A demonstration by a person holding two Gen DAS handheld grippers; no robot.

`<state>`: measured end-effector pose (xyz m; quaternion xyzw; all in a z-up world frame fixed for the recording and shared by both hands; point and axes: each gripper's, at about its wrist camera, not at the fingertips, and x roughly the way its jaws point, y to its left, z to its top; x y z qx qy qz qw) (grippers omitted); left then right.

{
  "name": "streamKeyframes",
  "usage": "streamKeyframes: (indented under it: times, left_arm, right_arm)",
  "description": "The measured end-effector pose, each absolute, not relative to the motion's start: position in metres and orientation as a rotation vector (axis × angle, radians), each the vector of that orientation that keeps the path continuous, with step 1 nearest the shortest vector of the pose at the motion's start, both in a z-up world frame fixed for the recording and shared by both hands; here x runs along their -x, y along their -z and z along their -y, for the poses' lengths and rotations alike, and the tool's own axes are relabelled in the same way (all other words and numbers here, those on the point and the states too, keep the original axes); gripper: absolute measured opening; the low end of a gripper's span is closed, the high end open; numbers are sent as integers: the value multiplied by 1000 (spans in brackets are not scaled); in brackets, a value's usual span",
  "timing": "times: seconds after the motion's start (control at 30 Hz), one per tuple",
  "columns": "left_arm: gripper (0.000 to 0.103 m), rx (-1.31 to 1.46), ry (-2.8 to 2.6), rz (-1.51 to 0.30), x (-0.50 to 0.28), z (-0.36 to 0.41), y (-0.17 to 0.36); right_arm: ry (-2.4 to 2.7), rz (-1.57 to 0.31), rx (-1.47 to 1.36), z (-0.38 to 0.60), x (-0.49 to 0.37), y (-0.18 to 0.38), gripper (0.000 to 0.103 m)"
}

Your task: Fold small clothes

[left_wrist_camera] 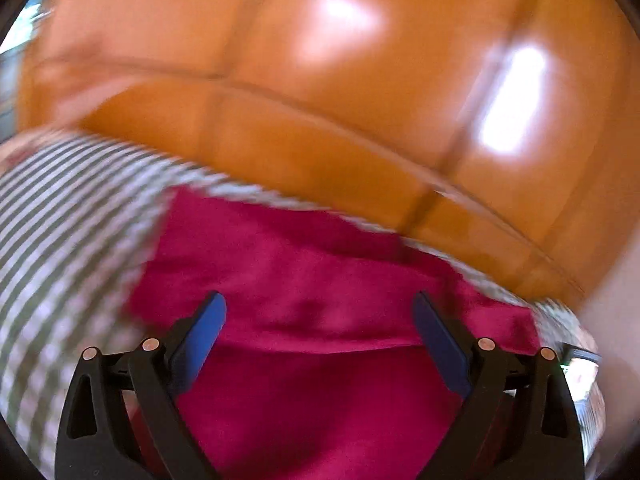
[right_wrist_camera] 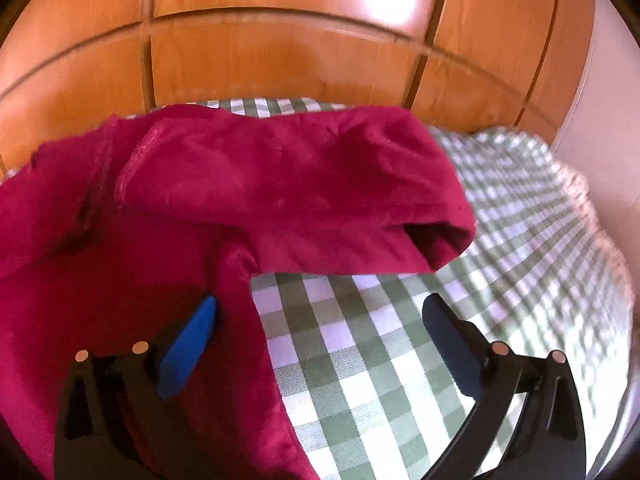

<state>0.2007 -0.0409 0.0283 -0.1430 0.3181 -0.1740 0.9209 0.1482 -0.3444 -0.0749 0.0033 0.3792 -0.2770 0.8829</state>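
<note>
Crimson fleece garment (right_wrist_camera: 260, 184) lay partly folded, one sleeve across, on green-checked tabletop cloth (right_wrist_camera: 360, 360). Left claw (left_wrist_camera: 320, 312), right claw (right_wrist_camera: 320, 312) both wide apart, empty; folding unfinished.

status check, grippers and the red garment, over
Left gripper open over red garment, holding nothing. Right gripper open at garment's edge; sleeve folded across the checked cloth. Nothing in the way.

Green-and-white checked cloth (right_wrist_camera: 360, 360) spreads out, and right behind it stands an orange wooden panelled wardrobe (right_wrist_camera: 280, 60), glare on top.
</note>
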Motion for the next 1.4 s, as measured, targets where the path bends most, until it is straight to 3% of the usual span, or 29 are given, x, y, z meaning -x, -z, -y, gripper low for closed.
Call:
streamKeyframes:
  times: [0.07, 0.2, 0.27, 0.33, 0.43, 0.6, 0.67, 0.73, 0.77, 1.13, 1.4]
  left_arm:
    - [91, 263, 475, -697, -211, 76, -36]
    - [71, 214, 625, -837, -246, 155, -26]
    - [68, 175, 667, -891, -257, 188, -16]
    - [58, 146, 683, -939, -272, 219, -3]
    - [53, 112, 689, -1004, -290, 253, 18]
    - [53, 43, 658, -1059, -301, 281, 45]
    - [38, 47, 663, -1055, -302, 288, 48]
    - [14, 42, 653, -1070, -303, 293, 51]
    - [11, 56, 651, -1079, -304, 293, 52]
    - [8, 184, 694, -836, -298, 231, -32]
    - [8, 242, 551, -807, -303, 150, -31]
  right_arm:
    - [602, -764, 25, 337, -147, 74, 101]
    - [609, -747, 11, 341, -145, 72, 101]
    - [602, -745, -7, 344, -144, 72, 101]
    - [596, -738, -20, 346, -141, 71, 101]
    - [596, -723, -46, 349, -140, 70, 101]
    - [590, -719, -66, 352, -138, 70, 101]
    - [588, -720, -71, 353, -138, 70, 101]
    - [587, -721, -75, 353, -138, 71, 101]
    - [586, -721, -76, 354, -138, 71, 101]
    - [587, -703, -88, 355, -137, 72, 101]
    - [623, -666, -181, 369, -127, 69, 101]
